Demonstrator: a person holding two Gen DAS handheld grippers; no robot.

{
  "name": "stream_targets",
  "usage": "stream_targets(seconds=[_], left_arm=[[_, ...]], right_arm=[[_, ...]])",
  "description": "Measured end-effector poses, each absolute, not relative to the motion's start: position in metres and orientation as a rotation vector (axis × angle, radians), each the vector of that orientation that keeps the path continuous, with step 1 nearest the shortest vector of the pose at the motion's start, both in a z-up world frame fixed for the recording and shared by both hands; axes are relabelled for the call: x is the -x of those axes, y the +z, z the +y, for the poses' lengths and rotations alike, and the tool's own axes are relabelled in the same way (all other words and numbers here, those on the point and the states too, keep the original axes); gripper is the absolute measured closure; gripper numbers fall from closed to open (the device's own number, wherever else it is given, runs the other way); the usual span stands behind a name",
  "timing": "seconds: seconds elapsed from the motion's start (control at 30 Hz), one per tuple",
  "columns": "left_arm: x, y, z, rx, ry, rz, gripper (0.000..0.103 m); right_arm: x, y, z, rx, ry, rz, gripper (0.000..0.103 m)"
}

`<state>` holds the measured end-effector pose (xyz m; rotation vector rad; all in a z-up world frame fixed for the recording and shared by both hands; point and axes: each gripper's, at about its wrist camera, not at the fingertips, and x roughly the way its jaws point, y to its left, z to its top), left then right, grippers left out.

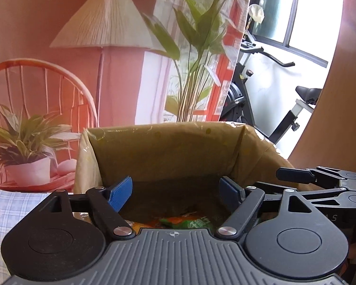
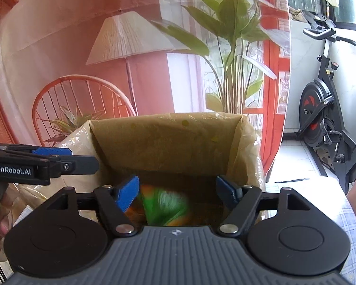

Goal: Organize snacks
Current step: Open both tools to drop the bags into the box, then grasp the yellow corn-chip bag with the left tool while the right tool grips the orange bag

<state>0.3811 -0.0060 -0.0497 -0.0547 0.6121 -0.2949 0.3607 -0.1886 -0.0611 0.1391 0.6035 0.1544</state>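
Left wrist view: the left gripper [image 1: 176, 191], its 2 ribbed blue pads spread wide and empty, hangs over a rectangular cardboard box [image 1: 168, 152] lined with crinkly clear plastic. The right gripper [image 2: 178, 190] gapes equally wide above a blurred green-orange snack packet [image 2: 165, 207] inside; its long axis is unclear.

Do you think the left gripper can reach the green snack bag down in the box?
Probably yes. The left gripper is open and sits right over the box, whose top is uncovered, with the green snack bag lying at the bottom below its fingers. Nothing blocks the way; the right gripper is off to one side.
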Motion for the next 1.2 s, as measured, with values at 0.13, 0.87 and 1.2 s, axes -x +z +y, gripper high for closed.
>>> stream_targets(seconds=[0.13, 0.87, 1.2], left_arm=[[-0.363, -0.039, 0.0, 0.064, -0.306, 0.585, 0.021], [-0.254, -0.05, 0.064, 0.22, -0.228, 0.47, 0.007], [-0.25, -0.106, 0.055, 0.241, -0.253, 0.577, 0.005]], right_arm=[[-0.342, -0.051, -0.186, -0.153, 0.16, 0.561, 0.028], [-0.241, -0.059, -0.185, -0.211, 0.116, 0.491, 0.028], [-0.239, -0.113, -0.171, -0.11, 0.135, 0.649, 0.007]])
